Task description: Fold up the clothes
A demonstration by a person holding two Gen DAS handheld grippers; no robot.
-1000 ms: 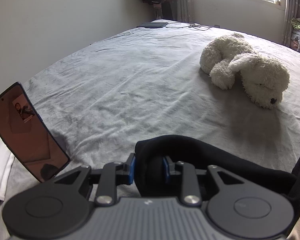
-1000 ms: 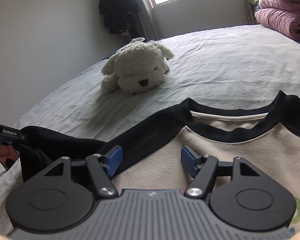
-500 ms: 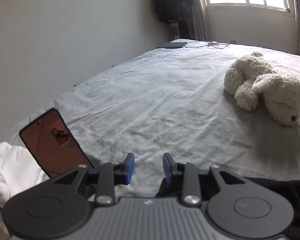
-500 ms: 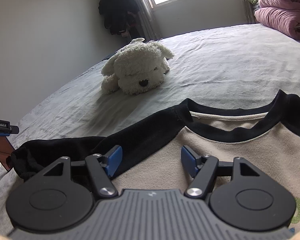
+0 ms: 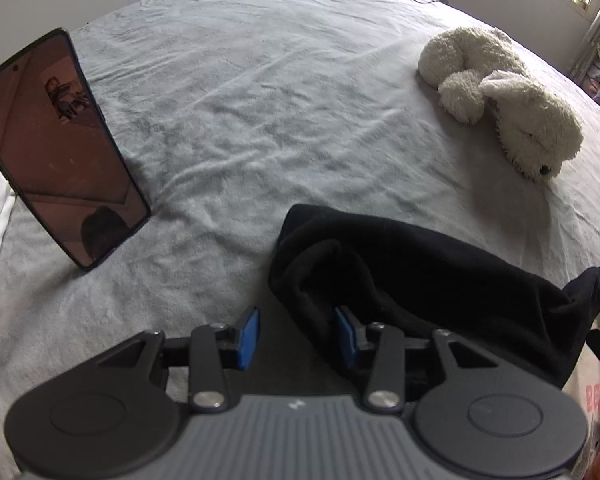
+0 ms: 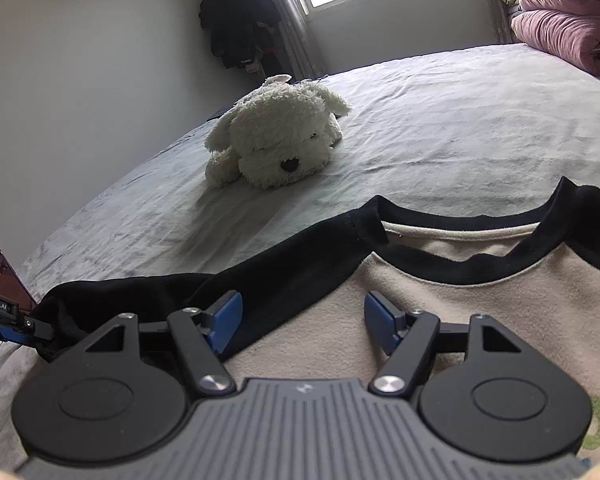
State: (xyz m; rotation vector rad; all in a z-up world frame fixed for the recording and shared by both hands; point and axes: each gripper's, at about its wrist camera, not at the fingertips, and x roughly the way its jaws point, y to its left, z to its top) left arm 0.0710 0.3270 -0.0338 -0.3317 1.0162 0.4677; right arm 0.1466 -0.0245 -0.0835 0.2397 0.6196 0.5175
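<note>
- Left tool [image 5: 296, 334] stands with its blue-padded jaws wide apart; the bunched end of the black fleece sleeve [image 5: 400, 276] lies partly between them, against the right-hand pad, and is not pinched.
- Right tool [image 6: 303, 320] is also spread wide and grips nothing; it hovers low over the chest of the beige fleece sweatshirt with black collar and sleeves [image 6: 480, 300], whose neckline sits just ahead of its fingers.
- Sweatshirt lies face up on the grey bed sheet [image 5: 260, 100], body spread flat, collar away from the tools.
- Sleeve runs from the shoulder off to the left of the right tool, rumpled and doubled on itself at its end instead of laid neatly across the body.
- Judging by this, the fold is far from finished: the body shows no crease or turned-in side, though the far sleeve and hem are out of view, so perhaps more is done there.
- White plush dog [image 6: 276, 140] and a propped dark phone [image 5: 60, 148] lie well ahead, clear of the garment.
</note>
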